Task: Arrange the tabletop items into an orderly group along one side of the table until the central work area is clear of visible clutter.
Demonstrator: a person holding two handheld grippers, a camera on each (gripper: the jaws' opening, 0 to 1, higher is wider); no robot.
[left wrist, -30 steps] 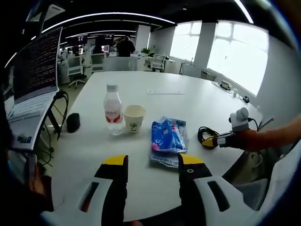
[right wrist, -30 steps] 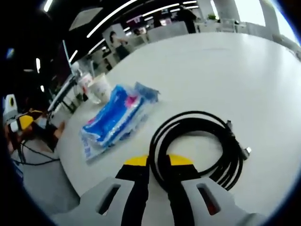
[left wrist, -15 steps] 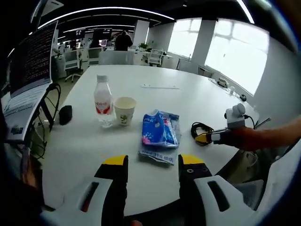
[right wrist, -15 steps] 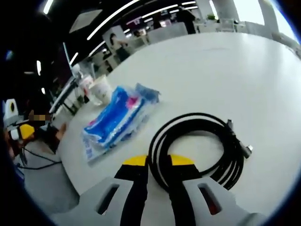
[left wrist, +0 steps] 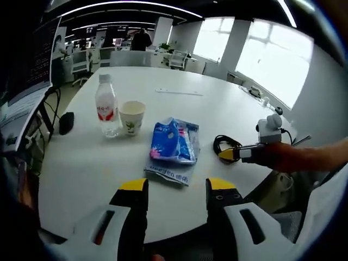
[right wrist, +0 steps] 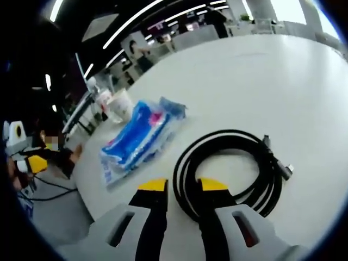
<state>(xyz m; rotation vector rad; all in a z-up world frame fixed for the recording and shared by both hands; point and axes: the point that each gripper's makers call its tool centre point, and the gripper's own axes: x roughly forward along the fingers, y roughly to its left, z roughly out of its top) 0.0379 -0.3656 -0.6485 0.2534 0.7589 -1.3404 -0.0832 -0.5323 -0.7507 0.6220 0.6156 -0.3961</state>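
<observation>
In the left gripper view the left claw (left wrist: 176, 187) stands released at the bottom centre over the white surface (left wrist: 109, 163); a blue tissue pack (left wrist: 174, 144) lies at centre, a paper cup (left wrist: 131, 116) and a water bottle (left wrist: 106, 106) stand side by side to its upper left, a small black object (left wrist: 66, 123) lies at far left; the right claw (left wrist: 228, 154) enters at right, at the coiled black cable (left wrist: 222, 143).

In the right gripper view the right claw (right wrist: 182, 186) has its yellow tips astride the near loop of the cable (right wrist: 234, 163), a slight gap showing either side, so not clenched; the tissue pack (right wrist: 136, 136) lies to the left of centre, cup (right wrist: 120, 105) and bottle (right wrist: 99, 98) further to the upper left.

Bottle (left wrist: 106, 106), cup (left wrist: 131, 116), blue packet (left wrist: 174, 142), coiled cable (right wrist: 234, 163) (all apart).
</observation>
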